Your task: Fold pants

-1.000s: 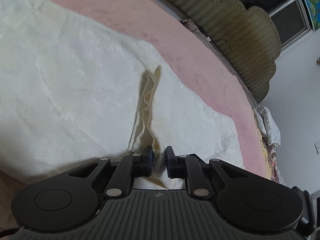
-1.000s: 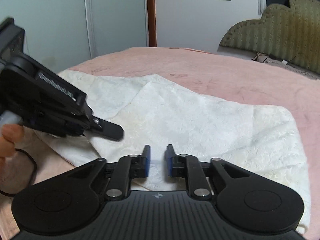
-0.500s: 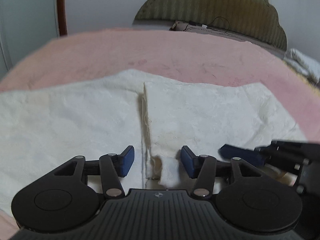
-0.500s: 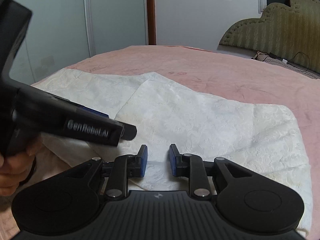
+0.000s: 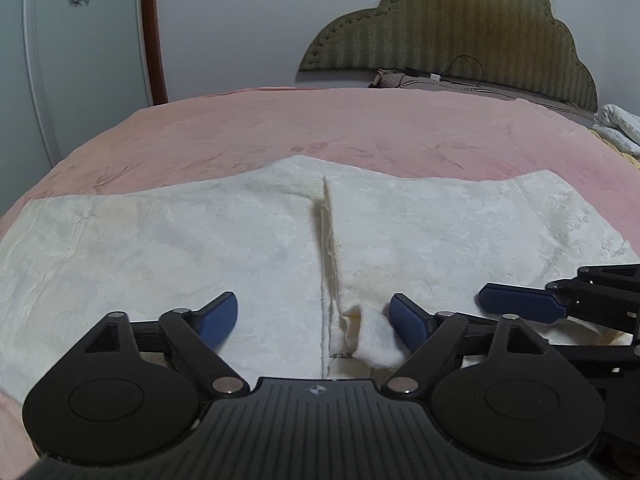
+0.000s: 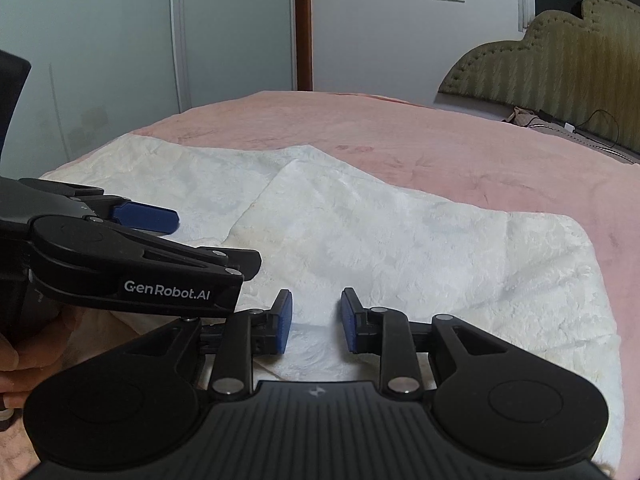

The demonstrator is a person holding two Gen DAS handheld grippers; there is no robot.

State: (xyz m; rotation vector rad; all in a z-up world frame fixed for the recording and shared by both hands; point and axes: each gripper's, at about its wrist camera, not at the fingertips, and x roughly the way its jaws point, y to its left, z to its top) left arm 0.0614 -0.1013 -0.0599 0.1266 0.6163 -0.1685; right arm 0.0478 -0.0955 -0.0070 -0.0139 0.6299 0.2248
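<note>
White textured pants (image 5: 200, 240) lie spread flat on the pink bed cover (image 5: 360, 128), one part folded over so a straight edge (image 5: 328, 248) runs down the middle. My left gripper (image 5: 316, 308) hovers low over that edge with its jaws opening wide. A small raised tuft of fabric (image 5: 372, 332) stands beside the right pad, and neither pad presses on it. My right gripper (image 6: 316, 300) sits over the near hem of the pants (image 6: 400, 248), its blue pads a narrow gap apart with cloth lying flat beneath. The left gripper (image 6: 212, 240) appears just to its left.
An olive padded headboard (image 5: 440, 32) stands at the far end of the bed. A wardrobe with flower-patterned doors (image 6: 120, 60) and a wooden door frame (image 6: 302, 24) line the wall. A person's hand (image 6: 24, 344) holds the left gripper.
My left gripper has rolled to level, opened wide and let go of the pinched fold, which now lies flat as a folded edge. The right gripper has stayed in place.
</note>
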